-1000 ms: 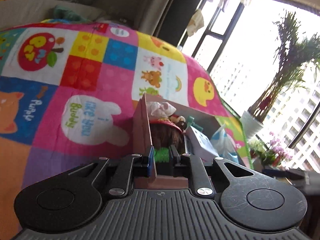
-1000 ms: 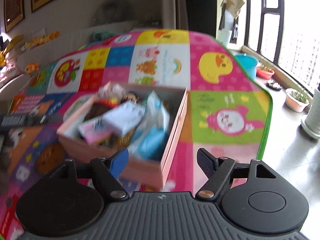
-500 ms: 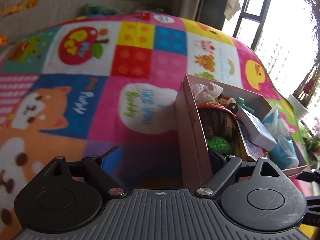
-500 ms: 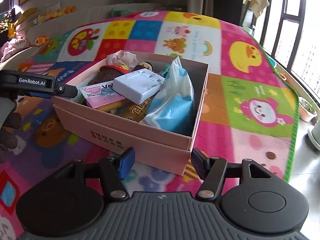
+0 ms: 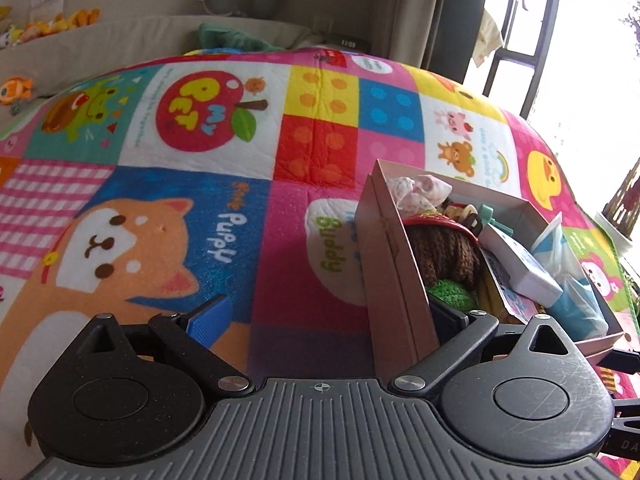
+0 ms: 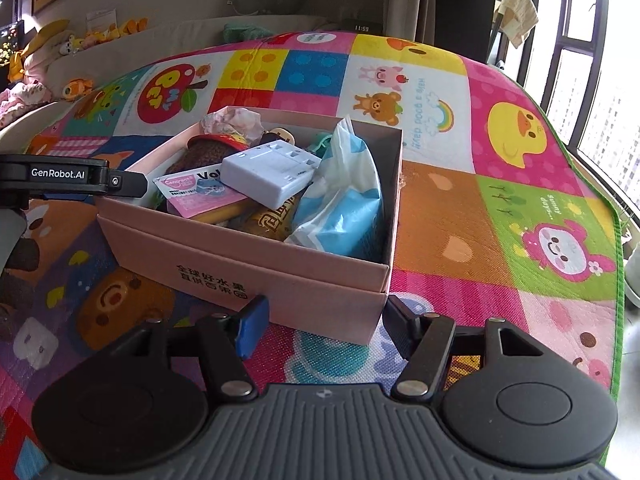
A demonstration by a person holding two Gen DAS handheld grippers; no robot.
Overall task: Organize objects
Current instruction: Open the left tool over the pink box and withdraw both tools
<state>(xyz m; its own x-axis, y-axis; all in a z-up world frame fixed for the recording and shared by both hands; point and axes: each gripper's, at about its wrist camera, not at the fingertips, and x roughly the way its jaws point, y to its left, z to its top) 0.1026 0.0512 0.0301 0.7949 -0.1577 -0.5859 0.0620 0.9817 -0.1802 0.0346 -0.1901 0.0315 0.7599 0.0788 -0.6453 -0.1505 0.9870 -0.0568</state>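
left gripper [image 5: 328, 316]: jaws opening wide, astride box [image 5: 394, 280] wall, not gripping | right gripper [image 6: 320, 326]: half open, empty, box corner just ahead, on mat [image 6: 500, 200]

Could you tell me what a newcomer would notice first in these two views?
The eye goes first to the pink cardboard box, crammed with oddments, standing on the bright patchwork play mat. On top of the heap lie a white plastic socket block and, at the box's right side, a blue-and-white plastic pack. The left gripper, its jaws opening, straddles the box's left wall, and the open right gripper sits at the near corner.
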